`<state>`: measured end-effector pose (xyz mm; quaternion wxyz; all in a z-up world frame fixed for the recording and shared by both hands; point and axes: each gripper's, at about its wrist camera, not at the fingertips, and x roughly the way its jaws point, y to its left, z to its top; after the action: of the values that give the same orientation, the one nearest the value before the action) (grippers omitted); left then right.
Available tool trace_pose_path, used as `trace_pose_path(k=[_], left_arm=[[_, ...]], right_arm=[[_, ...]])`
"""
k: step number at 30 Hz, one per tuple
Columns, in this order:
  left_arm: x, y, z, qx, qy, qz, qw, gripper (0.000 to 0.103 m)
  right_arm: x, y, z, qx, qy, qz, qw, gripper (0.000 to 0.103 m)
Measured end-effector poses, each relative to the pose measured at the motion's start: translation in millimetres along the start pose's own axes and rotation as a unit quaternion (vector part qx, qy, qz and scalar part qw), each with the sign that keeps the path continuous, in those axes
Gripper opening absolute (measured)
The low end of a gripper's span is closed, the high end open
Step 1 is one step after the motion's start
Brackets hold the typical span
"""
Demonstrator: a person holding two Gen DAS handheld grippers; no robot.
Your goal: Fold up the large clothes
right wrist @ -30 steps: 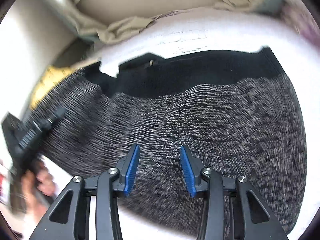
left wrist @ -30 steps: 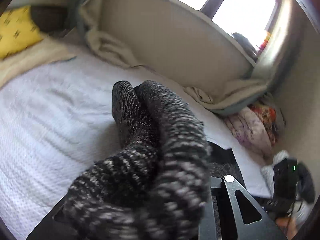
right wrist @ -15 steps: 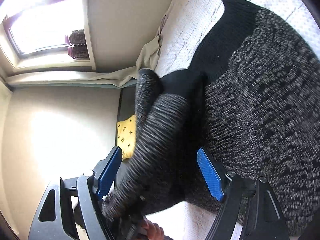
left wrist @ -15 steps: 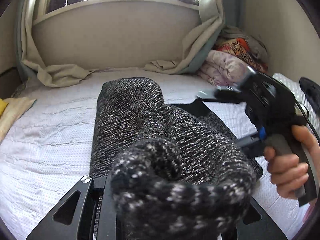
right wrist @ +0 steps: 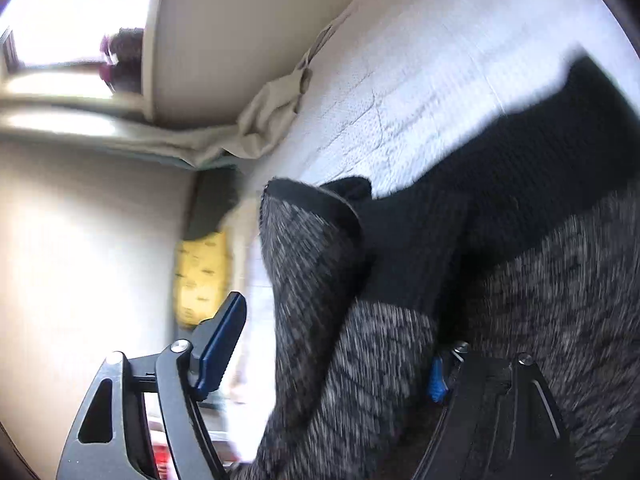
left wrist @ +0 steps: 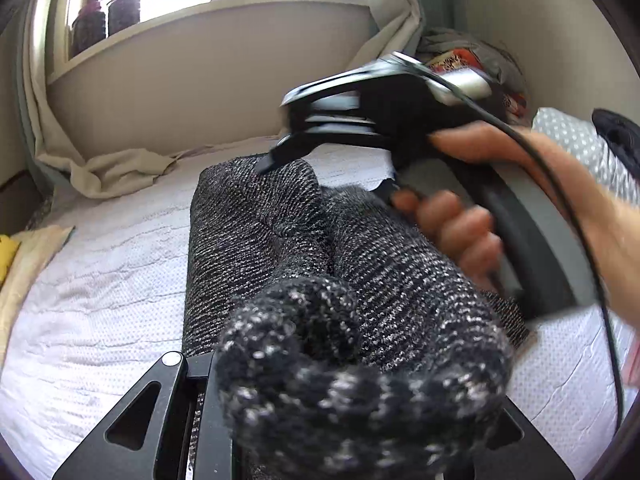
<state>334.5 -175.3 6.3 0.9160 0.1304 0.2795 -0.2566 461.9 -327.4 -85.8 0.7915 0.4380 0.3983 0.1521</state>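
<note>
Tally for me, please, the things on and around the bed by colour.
Black-and-grey knitted sweater: 1
White textured bedspread: 1
Yellow patterned cushion: 1
Beige draped curtain: 1
Dark jars on the windowsill: 2
Total: 6

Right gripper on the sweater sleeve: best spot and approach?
Take the sleeve near its black cuff, where it rises off the sweater body as a free roll. Bring the right gripper in across the sleeve, open fingers straddling it; the left gripper already bunches the other end.
</note>
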Motion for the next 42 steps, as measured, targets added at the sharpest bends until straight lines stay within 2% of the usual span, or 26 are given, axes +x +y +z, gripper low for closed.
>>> trace_pose_path(k=[1,3,8,13,16,20,27,37,42], left_arm=[[0,-1,0,0.002,0.0,0.002,1.0,0.027],[2,-2,2,0.0,0.004,0.006,1.0,0.027],[0,-7,19,-0.019,0.003,-0.008,0.9998,0.027],[3,-34,39,-0.011,0.0,-0.026,0.9996,0.027],[8,-55,47,-0.001,-0.001,-0.04,0.9992,0.028],[20,-84,53,0.009,0.001,-0.056,0.9984,0.028],[55,-123,49,0.018,0.022,-0.071,0.9971,0.03],[96,-142,23,-0.002,0.037,-0.075,0.9965,0.04],[89,-146,16,0.018,0.041,-0.079,0.9959,0.049]], right_arm=[[5,9,4,-0.022,0.007,-0.026,0.999,0.042],[16,21,11,-0.062,0.032,-0.074,0.995,0.015],[5,36,20,-0.112,0.04,-0.115,0.986,0.013],[-25,47,31,-0.134,0.032,-0.134,0.981,0.012],[-44,40,39,-0.138,0.028,-0.147,0.979,0.012],[-77,13,45,-0.124,0.014,-0.15,0.981,0.012],[-96,-31,54,-0.101,0.009,-0.164,0.981,0.012],[-79,-81,60,-0.11,0.024,-0.186,0.976,0.012],[-76,-99,58,-0.128,0.016,-0.179,0.975,0.013]])
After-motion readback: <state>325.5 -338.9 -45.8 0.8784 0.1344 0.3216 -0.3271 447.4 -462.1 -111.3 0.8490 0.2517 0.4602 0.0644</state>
